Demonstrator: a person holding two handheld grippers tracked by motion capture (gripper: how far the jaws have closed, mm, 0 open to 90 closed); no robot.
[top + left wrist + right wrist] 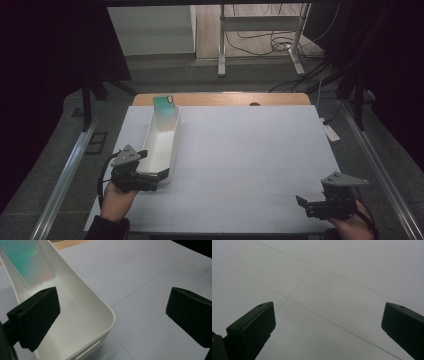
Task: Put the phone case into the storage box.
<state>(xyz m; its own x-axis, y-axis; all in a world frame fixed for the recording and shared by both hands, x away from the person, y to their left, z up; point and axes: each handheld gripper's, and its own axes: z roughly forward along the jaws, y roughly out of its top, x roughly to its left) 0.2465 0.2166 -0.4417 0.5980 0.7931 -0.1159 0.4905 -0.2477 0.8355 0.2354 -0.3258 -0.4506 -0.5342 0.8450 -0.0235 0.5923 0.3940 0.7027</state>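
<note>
At table's left, left gripper (151, 169) fingers wide astride white tray (159, 145) corner, right gripper (306, 202) fingers wide over bare table (250, 150)

White sheet (250, 150) covering wooden bench (220, 98). Grey floor (60, 145) surrounding it. Metal stand (260, 40) standing behind, cables (280, 42) trailing. Dark curtains (50, 50) hanging both sides.

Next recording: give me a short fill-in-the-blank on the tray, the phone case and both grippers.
1. The left gripper has its jaws ____, straddling the near end wall of the white tray.
2. The teal phone case leans at the tray's ____ end.
3. The right gripper holds ____ above the white table.

Missing words: open; far; nothing
</note>
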